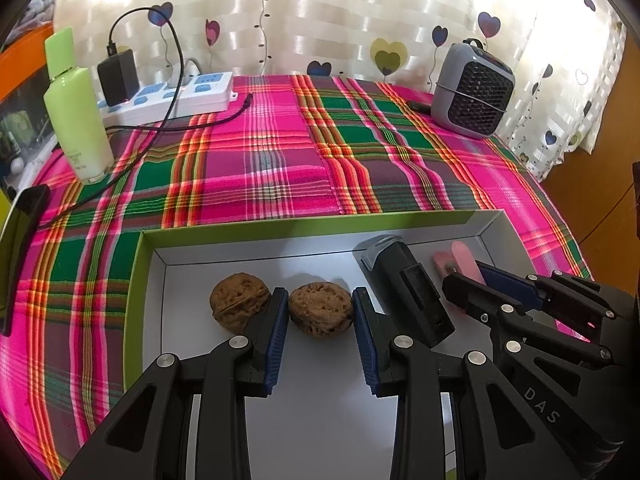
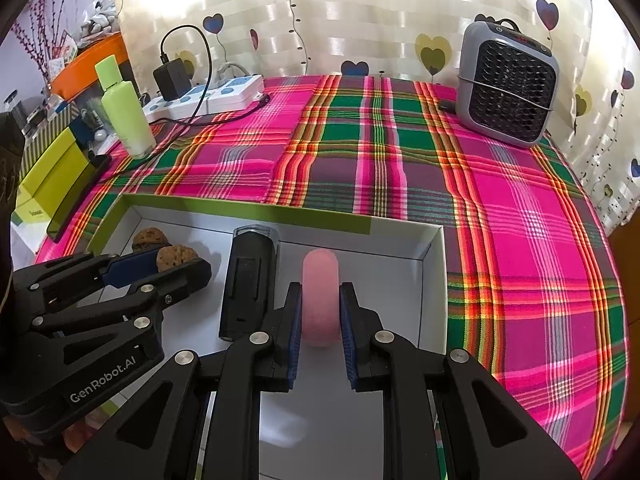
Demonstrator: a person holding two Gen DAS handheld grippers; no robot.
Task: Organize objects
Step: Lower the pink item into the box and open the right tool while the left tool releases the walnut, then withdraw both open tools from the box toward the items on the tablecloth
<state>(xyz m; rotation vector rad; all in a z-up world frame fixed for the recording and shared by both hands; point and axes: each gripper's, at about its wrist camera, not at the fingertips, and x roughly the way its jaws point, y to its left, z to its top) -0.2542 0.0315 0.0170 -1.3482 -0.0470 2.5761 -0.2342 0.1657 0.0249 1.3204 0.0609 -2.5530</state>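
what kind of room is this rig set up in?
Probably a home room, maybe a bedroom or living room, not a lab. Cues: heart-print curtain behind a table under a pink and green plaid cloth, a white power strip with a black charger, and a small grey fan heater.

Both views look forward and down along their own tongs, close above a white tray point(image 1: 490, 226) at the bottom of each frame, facing the curtain across the plaid desk point(image 1: 280, 152).

The left view sits over the tray's left part; the right tongs point(image 1: 466, 280) enter at its lower right.

The right view sits over the tray's point(image 2: 434, 264) right part; the left tongs point(image 2: 160, 266) enter at its lower left.

Both share the tray, the black case point(image 1: 412, 292) point(image 2: 250, 280), the bottle point(image 1: 76, 120) point(image 2: 126, 114) at upper left, the power strip point(image 1: 180, 96) point(image 2: 208, 94), and the heater point(image 1: 474, 90) point(image 2: 506, 84) at upper right.
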